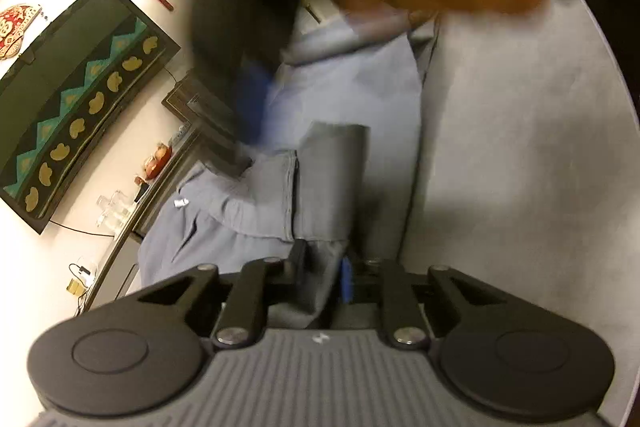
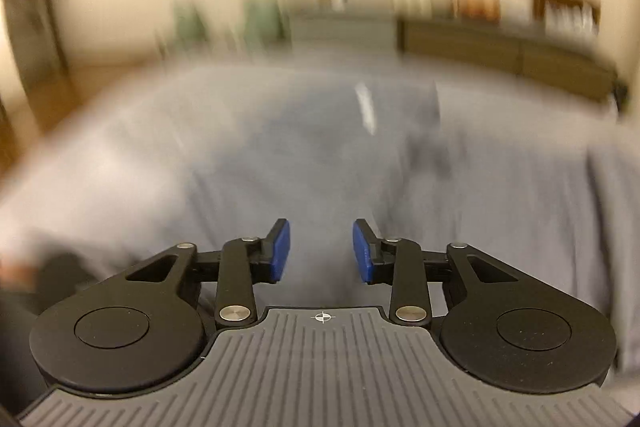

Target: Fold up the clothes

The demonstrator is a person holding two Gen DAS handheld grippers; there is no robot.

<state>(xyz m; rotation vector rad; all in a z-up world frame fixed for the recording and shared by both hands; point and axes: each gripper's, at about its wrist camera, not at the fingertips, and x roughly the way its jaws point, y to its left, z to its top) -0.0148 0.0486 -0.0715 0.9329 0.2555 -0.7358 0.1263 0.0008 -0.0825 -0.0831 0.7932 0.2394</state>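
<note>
While the left gripper is pinching a fold of the blue-grey garment lying on the grey bed, the right gripper is hovering above it, jaws parted and empty. Cloth is stretching away ahead of both, nearer the left.

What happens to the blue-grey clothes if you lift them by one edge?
The clothes would probably flop and hang down, since they already lie in soft wrinkles and folds. They look thin, so likely light. The fold might slide open, because the left tool pinches just one edge.
</note>
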